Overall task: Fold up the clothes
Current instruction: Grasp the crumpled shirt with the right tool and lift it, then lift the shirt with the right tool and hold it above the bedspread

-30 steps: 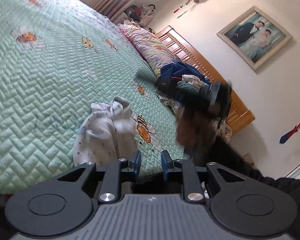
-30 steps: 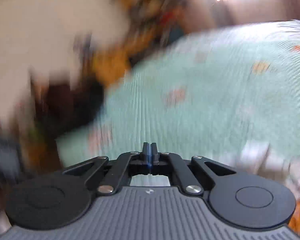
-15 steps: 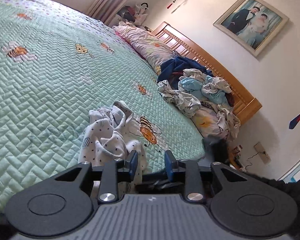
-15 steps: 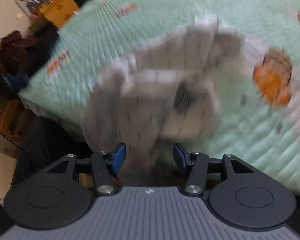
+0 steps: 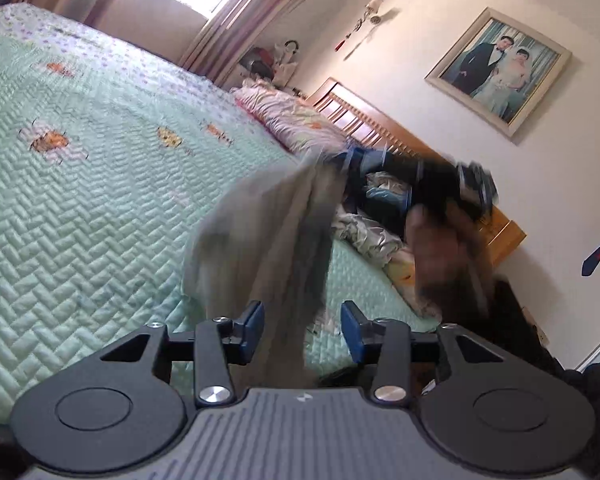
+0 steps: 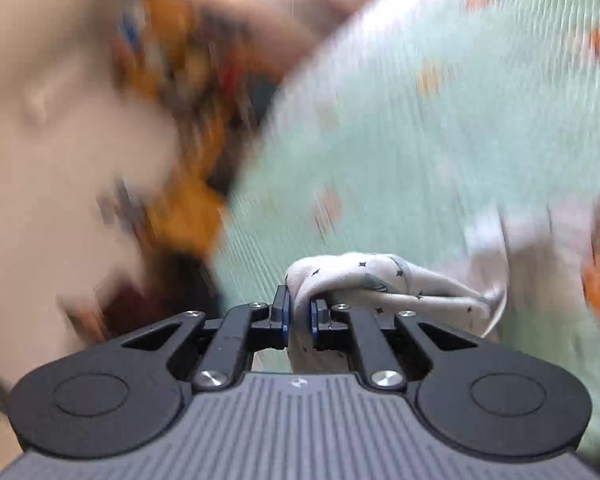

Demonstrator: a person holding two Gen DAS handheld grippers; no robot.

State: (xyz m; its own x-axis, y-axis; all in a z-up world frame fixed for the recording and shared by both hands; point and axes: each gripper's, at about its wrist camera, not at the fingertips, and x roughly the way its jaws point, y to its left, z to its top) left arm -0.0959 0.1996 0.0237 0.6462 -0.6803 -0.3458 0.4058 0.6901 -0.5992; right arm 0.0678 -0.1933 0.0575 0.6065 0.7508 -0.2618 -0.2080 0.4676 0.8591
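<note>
Above the green quilted bed [image 5: 80, 208], a small white garment [image 6: 384, 284] with dark star marks is gripped by the right tool [image 6: 299, 314], whose jaws have just been closing and are now clenched on a bunched fold of the cloth. The rest of the garment trails off to the right, blurred by motion. In the left wrist view the same cloth [image 5: 268, 240] hangs as a grey smear down between the pads of the left tool [image 5: 302, 330], whose jaws have just been opening and stand apart without pressing on it. The fabric is judged light, thin and limp, likely to sag and twist. A hold at a hem or corner, rather than a bunched middle, would probably let it be spread flat. A heap of other clothes [image 5: 364, 228] lies near the headboard [image 5: 380, 128].
</note>
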